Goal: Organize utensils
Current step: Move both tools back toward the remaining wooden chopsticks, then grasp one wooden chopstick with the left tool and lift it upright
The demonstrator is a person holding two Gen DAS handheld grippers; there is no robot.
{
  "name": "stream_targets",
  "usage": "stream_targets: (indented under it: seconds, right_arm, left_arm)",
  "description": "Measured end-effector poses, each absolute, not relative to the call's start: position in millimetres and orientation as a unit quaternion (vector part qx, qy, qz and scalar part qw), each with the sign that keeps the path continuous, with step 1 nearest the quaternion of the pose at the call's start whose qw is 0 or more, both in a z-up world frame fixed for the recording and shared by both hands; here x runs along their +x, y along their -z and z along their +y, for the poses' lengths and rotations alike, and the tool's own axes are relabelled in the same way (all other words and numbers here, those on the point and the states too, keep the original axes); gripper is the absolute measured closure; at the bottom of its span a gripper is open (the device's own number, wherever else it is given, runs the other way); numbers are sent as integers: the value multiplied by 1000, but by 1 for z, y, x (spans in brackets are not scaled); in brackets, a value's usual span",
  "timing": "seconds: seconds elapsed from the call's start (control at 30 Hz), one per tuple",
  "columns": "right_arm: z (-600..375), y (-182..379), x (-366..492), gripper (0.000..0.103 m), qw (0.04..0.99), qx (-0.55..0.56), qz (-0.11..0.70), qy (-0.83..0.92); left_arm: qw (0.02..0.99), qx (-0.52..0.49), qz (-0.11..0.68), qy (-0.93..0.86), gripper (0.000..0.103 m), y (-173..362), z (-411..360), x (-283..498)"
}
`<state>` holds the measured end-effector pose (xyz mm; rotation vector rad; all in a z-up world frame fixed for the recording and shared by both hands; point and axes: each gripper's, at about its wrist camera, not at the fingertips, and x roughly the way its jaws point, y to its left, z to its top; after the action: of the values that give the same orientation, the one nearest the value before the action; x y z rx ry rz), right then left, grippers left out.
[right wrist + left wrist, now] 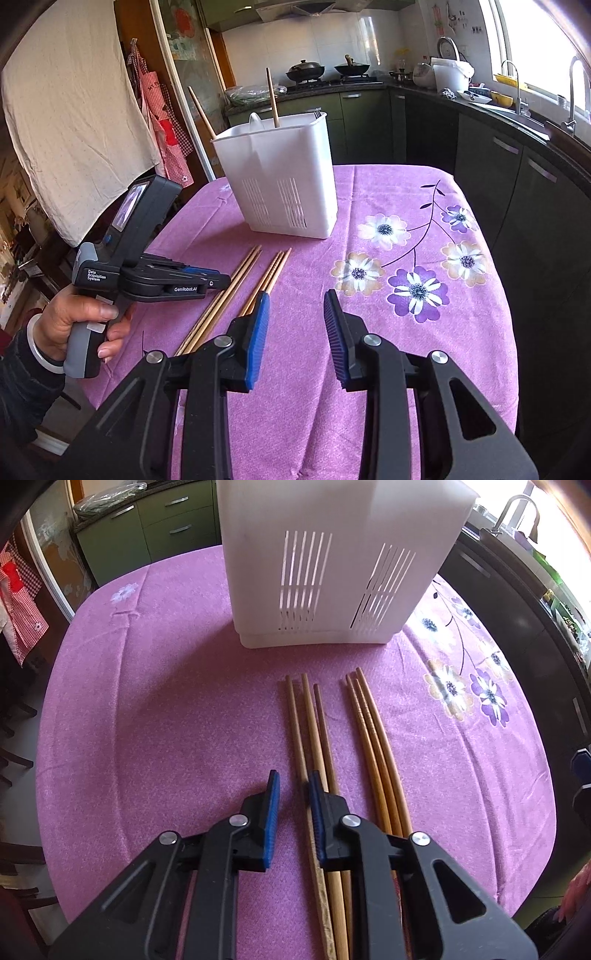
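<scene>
**Thin wooden chopsticks on cloth: a light, rolling load**

Six chopsticks lie on the purple tablecloth [166, 709] in the centre of the left wrist view, in two groups of three: a left group [306, 731] and a right group [369, 731], tips pointing up the frame toward the white slotted utensil holder [325, 572] at top centre. In the right wrist view the holder [280, 177] already has a couple of sticks standing in it.

The left gripper [293, 794] sits low at bottom centre, its jaws narrowed to a small gap with only cloth showing between the pads; its right pad lies over the left group, and whether it touches a stick I cannot tell. The right gripper [295, 325] hovers with jaws spread and empty, the right group [273, 273] just beside its left pad.

Judged from their look, the sticks are light, stiff and smooth, likely to roll or slide away when nudged. A pinch across one stick near its middle should keep it balanced; a grip near an end would let it droop.
</scene>
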<state>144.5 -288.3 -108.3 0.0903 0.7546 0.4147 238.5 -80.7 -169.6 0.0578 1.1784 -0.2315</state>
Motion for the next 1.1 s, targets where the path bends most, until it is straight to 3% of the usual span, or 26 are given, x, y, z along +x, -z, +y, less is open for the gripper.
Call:
stream_targets:
  seconds: [0.47,0.57,0.8,1.1]
  right_arm:
    - [-282,114,147,69,902,46,375,-211]
    - [-284,114,147,69,902,48,375,-209]
    - [-288,114,147,69,902,53,374,-208]
    - [-289,110,146,69,905,53,369,-206]
  left_arm:
    - [824,55,556,93,87,174,-100,255]
    - [824,61,557,90,95,175,-100,255]
    - [827,44,553,88,97,170,-81,249]
    - [873,14,477,98,98,106,-51,217]
